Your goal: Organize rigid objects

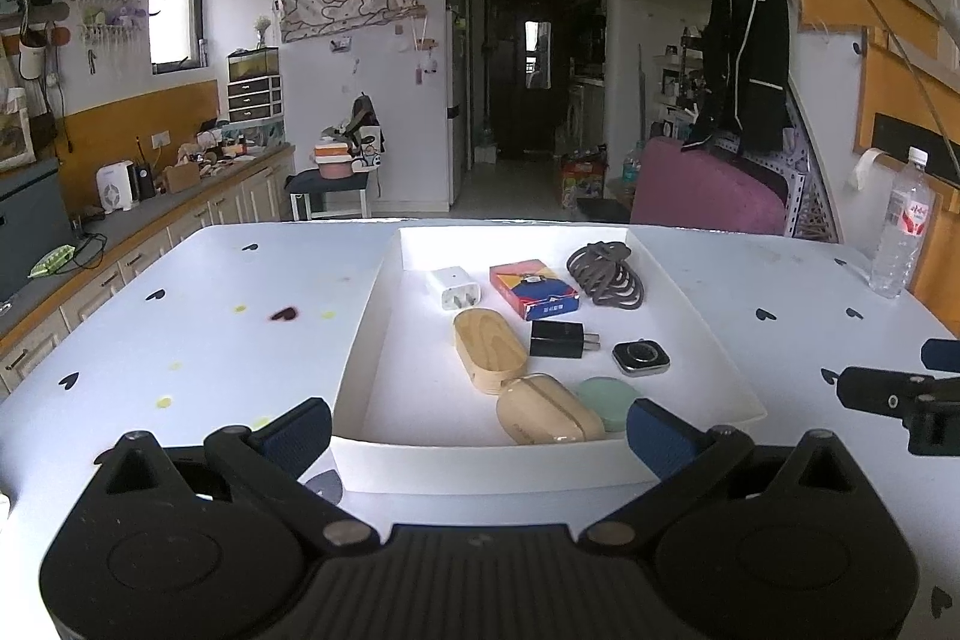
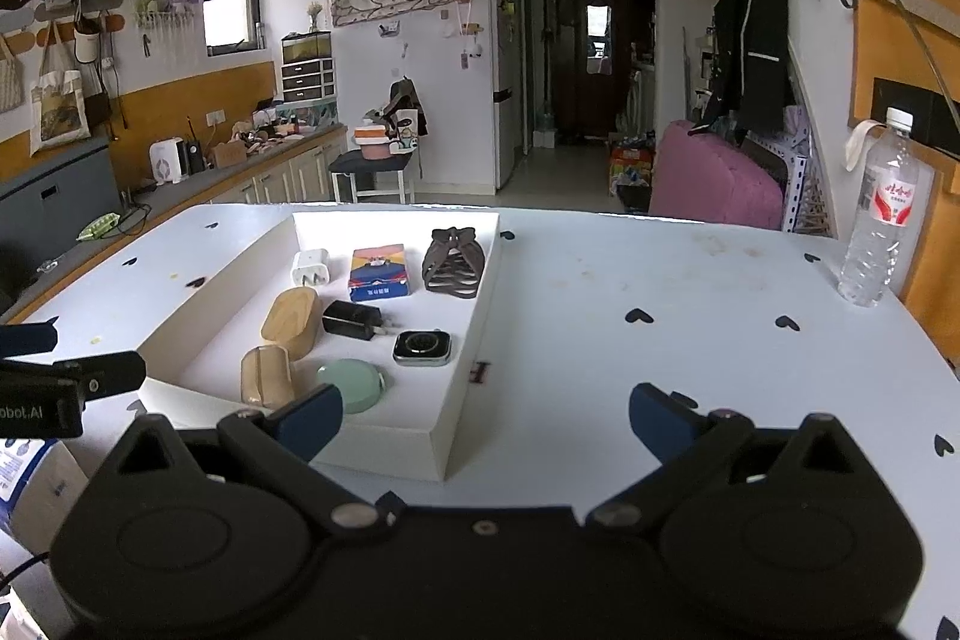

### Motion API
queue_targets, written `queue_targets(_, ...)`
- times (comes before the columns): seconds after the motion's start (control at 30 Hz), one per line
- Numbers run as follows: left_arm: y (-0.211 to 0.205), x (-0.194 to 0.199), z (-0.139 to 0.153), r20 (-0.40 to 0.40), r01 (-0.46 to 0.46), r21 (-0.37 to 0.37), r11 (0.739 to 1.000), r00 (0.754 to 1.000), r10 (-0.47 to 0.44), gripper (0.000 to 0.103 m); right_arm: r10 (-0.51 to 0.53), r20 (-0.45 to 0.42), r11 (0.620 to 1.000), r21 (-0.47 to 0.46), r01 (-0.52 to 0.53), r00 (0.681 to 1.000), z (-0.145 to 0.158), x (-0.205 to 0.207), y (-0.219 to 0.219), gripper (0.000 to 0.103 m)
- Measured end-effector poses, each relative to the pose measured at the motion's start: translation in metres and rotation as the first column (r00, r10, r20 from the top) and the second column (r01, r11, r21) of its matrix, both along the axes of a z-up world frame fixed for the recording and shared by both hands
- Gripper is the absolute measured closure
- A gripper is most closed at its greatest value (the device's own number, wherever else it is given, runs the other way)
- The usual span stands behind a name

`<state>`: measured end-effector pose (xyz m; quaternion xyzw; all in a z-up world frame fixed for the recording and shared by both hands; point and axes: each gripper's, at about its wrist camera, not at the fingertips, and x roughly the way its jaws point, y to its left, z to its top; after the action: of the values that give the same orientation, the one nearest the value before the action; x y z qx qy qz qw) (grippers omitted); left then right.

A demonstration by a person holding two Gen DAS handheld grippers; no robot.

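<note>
Right wrist view: left gripper (image 2: 72, 388) cut off beside white tray (image 2: 462, 400), "obot.AI" legible, spread indeterminate; right gripper (image 2: 483, 415) wide open, empty.

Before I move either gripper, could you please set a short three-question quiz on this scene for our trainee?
1. True or false: the black charger lies on the bare table outside the white tray.
2. Which object sits nearest the tray's near wall: A) hair claw, B) green round case, C) white charger?
3. Fill in: the water bottle stands ______ the tray.

Key: 1 false, it lies inside the tray. 2 B. 3 outside, upright on the table. Jaws of both the left gripper and right gripper are open, holding nothing.
</note>
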<state>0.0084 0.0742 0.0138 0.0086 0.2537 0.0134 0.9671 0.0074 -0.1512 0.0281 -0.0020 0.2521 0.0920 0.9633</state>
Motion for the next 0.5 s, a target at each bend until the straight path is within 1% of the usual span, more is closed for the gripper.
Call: queue_targets(0.5, 0.0025, 0.0041, -0.0035, -0.013, -0.012, 0.004, 1.0, 1.0, 0.012, 0.0, -0.006, -0.012, 1.0, -0.003, 0.006, 1.0, -0.0027, 0.0036, 0.0003, 0.0)
